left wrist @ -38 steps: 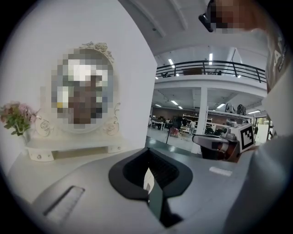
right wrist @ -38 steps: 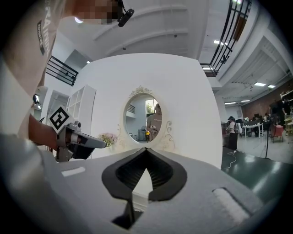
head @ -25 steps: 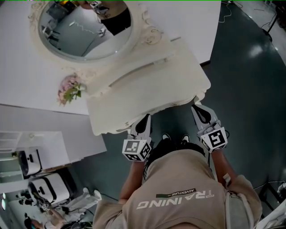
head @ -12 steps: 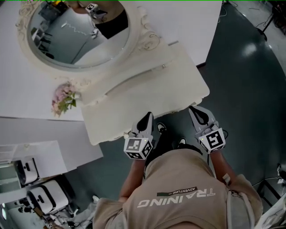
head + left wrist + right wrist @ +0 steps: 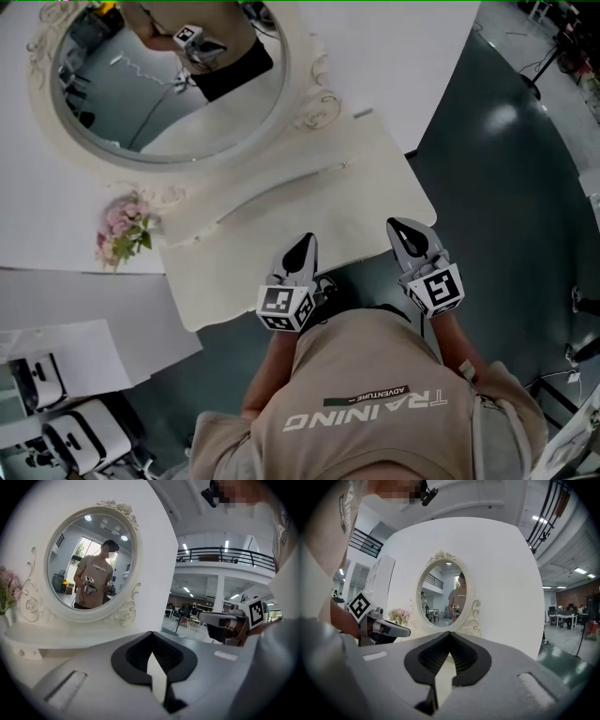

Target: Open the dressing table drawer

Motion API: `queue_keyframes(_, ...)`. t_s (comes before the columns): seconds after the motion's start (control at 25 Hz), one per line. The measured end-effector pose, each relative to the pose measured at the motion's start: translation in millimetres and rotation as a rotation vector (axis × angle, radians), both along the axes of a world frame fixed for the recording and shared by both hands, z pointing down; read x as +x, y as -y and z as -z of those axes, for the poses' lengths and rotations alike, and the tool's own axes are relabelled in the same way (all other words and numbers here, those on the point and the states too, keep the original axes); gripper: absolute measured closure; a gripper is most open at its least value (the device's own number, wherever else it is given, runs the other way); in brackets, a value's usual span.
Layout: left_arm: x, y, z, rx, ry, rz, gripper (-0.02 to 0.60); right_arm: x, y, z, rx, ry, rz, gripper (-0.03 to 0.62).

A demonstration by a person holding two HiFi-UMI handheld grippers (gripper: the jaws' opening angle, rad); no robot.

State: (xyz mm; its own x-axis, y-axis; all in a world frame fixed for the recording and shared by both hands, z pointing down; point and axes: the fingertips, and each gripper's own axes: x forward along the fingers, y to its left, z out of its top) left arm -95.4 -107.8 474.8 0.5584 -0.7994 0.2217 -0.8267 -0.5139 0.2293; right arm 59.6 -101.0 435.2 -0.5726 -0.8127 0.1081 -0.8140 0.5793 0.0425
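The white dressing table (image 5: 281, 211) stands against a white wall, with an oval mirror (image 5: 159, 84) at its back. Its drawer front lies under the tabletop's front edge and is hidden from the head view. My left gripper (image 5: 302, 242) is shut and empty, its tips over the table's front edge. My right gripper (image 5: 398, 225) is also shut and empty, by the table's front right corner. In the left gripper view the shut jaws (image 5: 151, 633) point at the mirror (image 5: 89, 559). The right gripper view shows shut jaws (image 5: 450, 633) and the mirror (image 5: 449, 592) farther off.
Pink flowers (image 5: 122, 232) sit at the table's left end. Dark green floor (image 5: 506, 169) lies to the right, with a stand (image 5: 548, 52) at the far right. White equipment (image 5: 56, 431) stands at the lower left. The person's torso fills the bottom of the head view.
Both grippers have come forward from below the table's front edge, and their tips now overlap it. Both stay shut. The table and mirror have shifted left in the head view.
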Motion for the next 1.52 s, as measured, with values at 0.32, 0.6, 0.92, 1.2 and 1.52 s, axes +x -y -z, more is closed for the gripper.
queue_keyframes(0.32,-24,39,3,0.021,-0.017,-0.037,0.563,-30,26,-13,-0.051,-0.044,-0.039,0.592)
queue_keyframes(0.6,-53,69,-11,-0.006,-0.014,-0.042,0.563,-65,59,-18,-0.054,-0.047,-0.034,0.592)
queue_keyframes(0.92,-53,97,-13,-0.013,0.008,-0.027,0.563,-67,81,-30,-0.073,-0.066,-0.012,0.592)
queue_keyframes(1.2,-42,122,5,-0.005,0.020,0.023,0.563,-43,120,-44,-0.068,-0.095,0.017,0.592)
queue_keyframes(1.52,-35,148,-2,-0.008,0.052,0.110,0.563,-24,162,-66,-0.039,-0.150,0.070,0.592)
